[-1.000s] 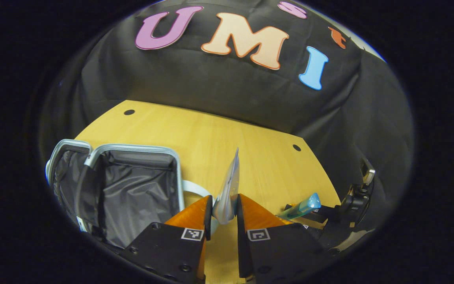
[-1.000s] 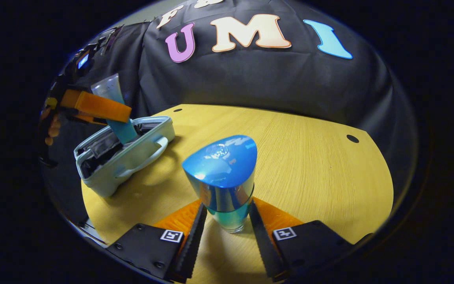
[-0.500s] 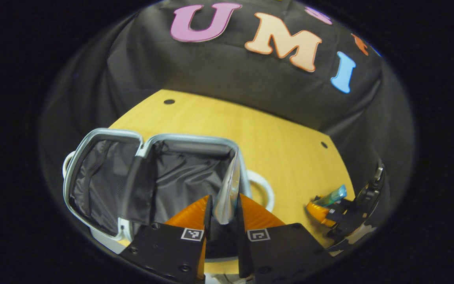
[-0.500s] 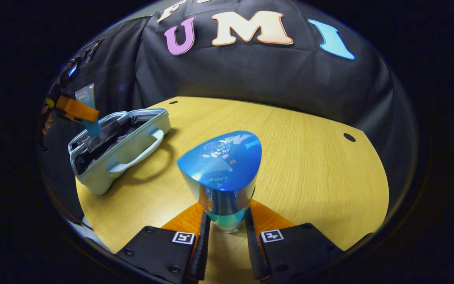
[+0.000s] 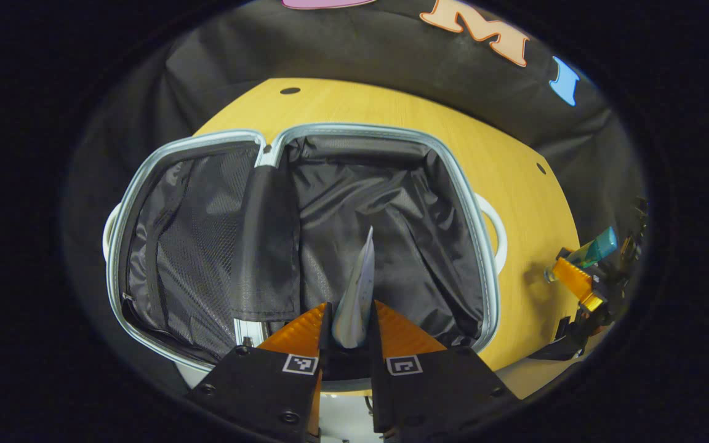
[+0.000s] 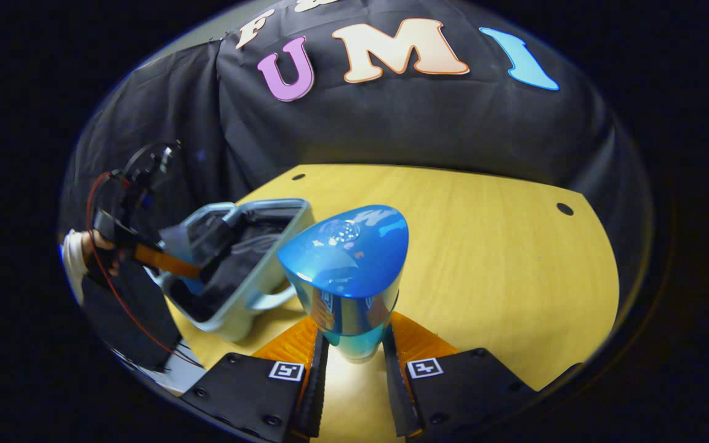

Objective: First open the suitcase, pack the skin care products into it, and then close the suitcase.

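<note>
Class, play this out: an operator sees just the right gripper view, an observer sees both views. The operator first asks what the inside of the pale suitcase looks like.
Observer: The open pale blue suitcase has two halves lined in black fabric, the one toward the left of the left gripper view covered with mesh.
Operator: What does the left gripper hold?
Observer: The left gripper pinches a flat silvery tube edge-on, over the half without mesh.
Operator: Is anything packed already?
Observer: No products are visible inside in the left gripper view.
Operator: And my gripper?
Observer: The right gripper shows beside the suitcase, above the wooden table, holding the blue-capped bottle.
</note>
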`<act>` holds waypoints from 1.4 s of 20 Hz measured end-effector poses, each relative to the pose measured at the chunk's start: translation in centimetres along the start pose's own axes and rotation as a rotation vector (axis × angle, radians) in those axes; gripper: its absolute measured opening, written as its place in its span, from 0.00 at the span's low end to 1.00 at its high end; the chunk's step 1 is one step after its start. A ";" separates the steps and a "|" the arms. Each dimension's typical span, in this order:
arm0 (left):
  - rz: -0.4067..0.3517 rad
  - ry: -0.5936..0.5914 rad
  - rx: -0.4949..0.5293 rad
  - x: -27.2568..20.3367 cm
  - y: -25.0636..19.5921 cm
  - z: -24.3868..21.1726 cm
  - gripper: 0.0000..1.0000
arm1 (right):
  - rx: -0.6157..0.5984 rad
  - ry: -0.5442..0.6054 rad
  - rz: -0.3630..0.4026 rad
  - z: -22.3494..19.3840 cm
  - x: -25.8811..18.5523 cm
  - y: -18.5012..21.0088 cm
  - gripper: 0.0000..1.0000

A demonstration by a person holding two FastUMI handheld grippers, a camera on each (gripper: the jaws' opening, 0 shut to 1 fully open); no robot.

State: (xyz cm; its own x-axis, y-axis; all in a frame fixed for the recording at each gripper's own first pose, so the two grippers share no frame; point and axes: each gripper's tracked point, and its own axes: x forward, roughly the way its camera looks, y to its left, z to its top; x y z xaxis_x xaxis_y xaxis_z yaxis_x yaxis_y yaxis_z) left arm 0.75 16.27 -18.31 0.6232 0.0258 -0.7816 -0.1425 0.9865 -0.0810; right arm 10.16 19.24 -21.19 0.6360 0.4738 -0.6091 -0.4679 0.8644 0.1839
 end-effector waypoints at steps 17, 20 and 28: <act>-0.093 -0.060 -0.035 -1.1 1.2 2.7 0.87 | -0.010 0.168 0.229 -2.0 8.3 17.9 0.43; -0.061 -0.127 -0.064 -4.2 3.6 3.9 0.91 | -0.041 0.223 0.239 -4.0 9.2 19.2 0.46; 0.078 -0.206 -0.199 -9.5 14.2 3.7 0.95 | -0.053 0.332 0.218 -5.9 11.5 20.6 0.43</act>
State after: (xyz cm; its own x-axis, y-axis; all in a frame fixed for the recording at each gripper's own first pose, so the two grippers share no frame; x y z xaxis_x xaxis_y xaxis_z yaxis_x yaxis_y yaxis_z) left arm -4.34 30.64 -9.80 0.7446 0.1532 -0.6497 -0.3318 0.9295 -0.1611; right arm 4.20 41.47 -29.00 0.2891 0.5575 -0.7782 -0.6064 0.7357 0.3018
